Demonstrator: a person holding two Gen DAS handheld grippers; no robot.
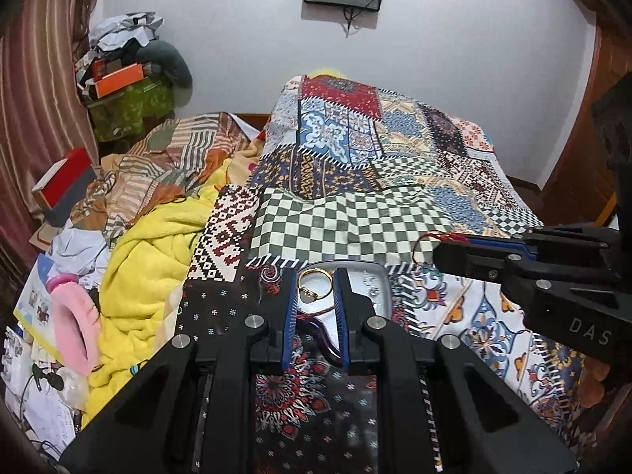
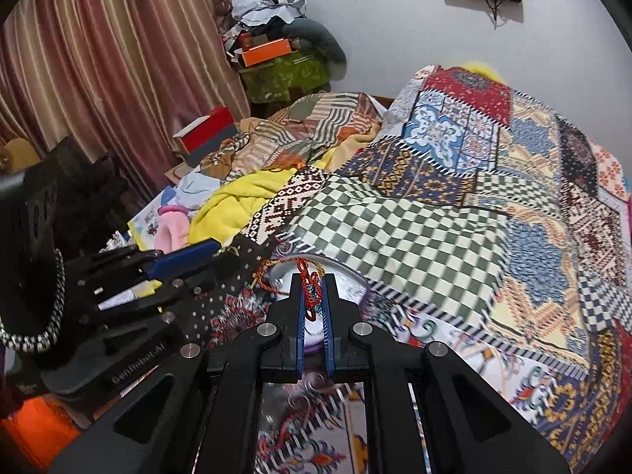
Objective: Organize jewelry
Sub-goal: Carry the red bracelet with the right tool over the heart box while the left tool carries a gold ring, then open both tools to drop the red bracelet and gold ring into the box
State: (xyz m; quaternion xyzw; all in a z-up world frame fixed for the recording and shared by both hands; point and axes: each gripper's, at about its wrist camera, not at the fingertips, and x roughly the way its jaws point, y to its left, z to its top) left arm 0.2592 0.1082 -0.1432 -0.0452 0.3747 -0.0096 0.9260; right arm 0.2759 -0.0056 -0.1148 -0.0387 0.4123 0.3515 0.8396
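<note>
A red braided bracelet (image 2: 310,290) is clamped between the closed pads of the right hand-held gripper (image 2: 315,296), above the silver tray (image 2: 351,286) on the bed. The left hand-held gripper (image 1: 315,296) is held part open, empty, straddling a gold ring (image 1: 314,286) lying in the tray (image 1: 373,282) on the patchwork quilt (image 1: 355,217).

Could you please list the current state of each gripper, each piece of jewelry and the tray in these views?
Left gripper: partly closed around the gold ring, contact unclear.
Right gripper: shut on the red thread bracelet.
Gold ring: lying in the tray between the left fingers.
Red thread bracelet: pinched, lifted above the tray.
Silver tray: resting on the patchwork bedspread.
</note>
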